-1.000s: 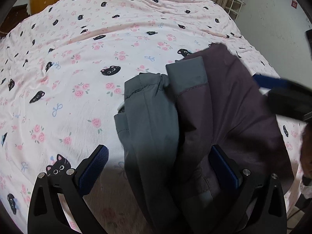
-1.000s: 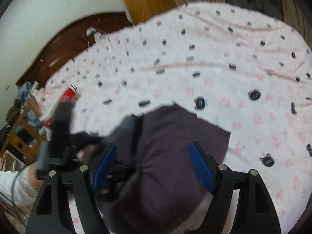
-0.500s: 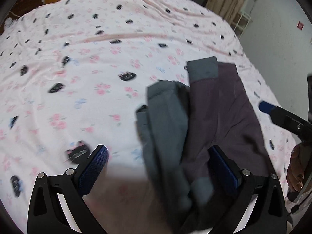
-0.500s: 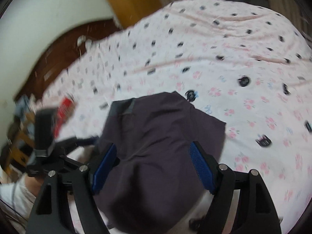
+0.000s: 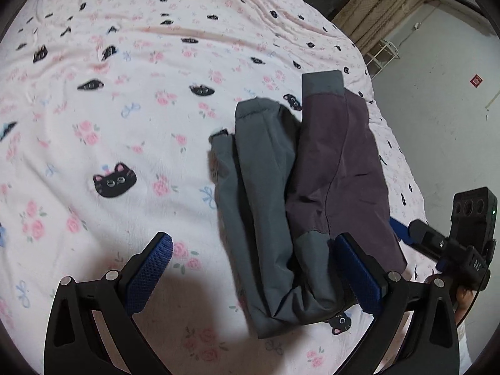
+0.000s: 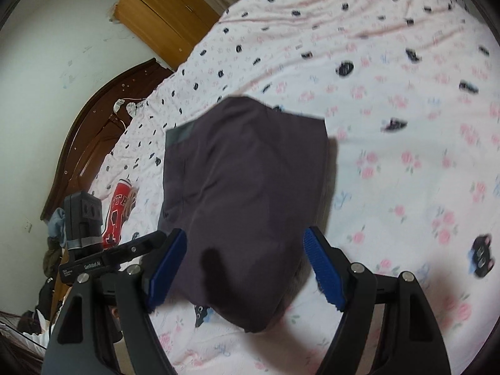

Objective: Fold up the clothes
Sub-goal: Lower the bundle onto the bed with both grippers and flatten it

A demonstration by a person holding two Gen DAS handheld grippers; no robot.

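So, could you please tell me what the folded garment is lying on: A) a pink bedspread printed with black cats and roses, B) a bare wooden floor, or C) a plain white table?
A: the folded garment rests on the pink bedspread, whose black cat faces and roses show all around it.

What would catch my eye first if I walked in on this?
Probably the folded purple and grey garment, dark against the pink bedsheet printed with black cats and roses. Next, the blue-padded left hand-held gripper and right hand-held gripper, both open above its near end.
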